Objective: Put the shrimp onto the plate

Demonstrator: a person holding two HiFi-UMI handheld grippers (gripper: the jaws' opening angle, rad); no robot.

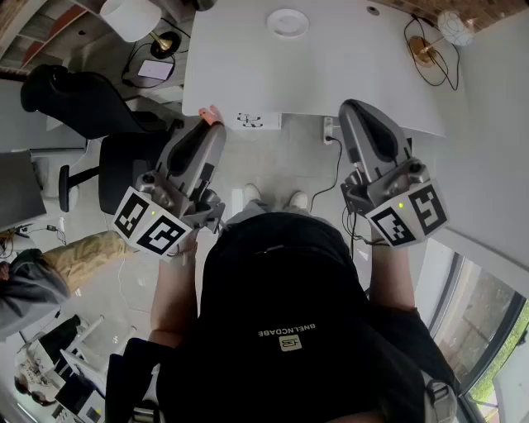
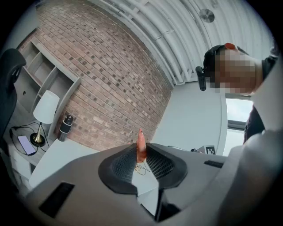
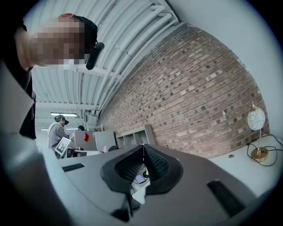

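A pink shrimp stands upright, pinched between the jaws of my left gripper, which is shut on it. In the head view the shrimp pokes out of the left gripper just at the near edge of the white table. A small white plate sits at the table's far side, well beyond both grippers. My right gripper is held over the table's near edge, to the right. Its jaws are shut with nothing between them.
A black office chair stands left of the table. A white lamp and a phone are at the far left, and a globe lamp with cables is at the far right. A square marker tag is on the table's edge. A person sits at the left.
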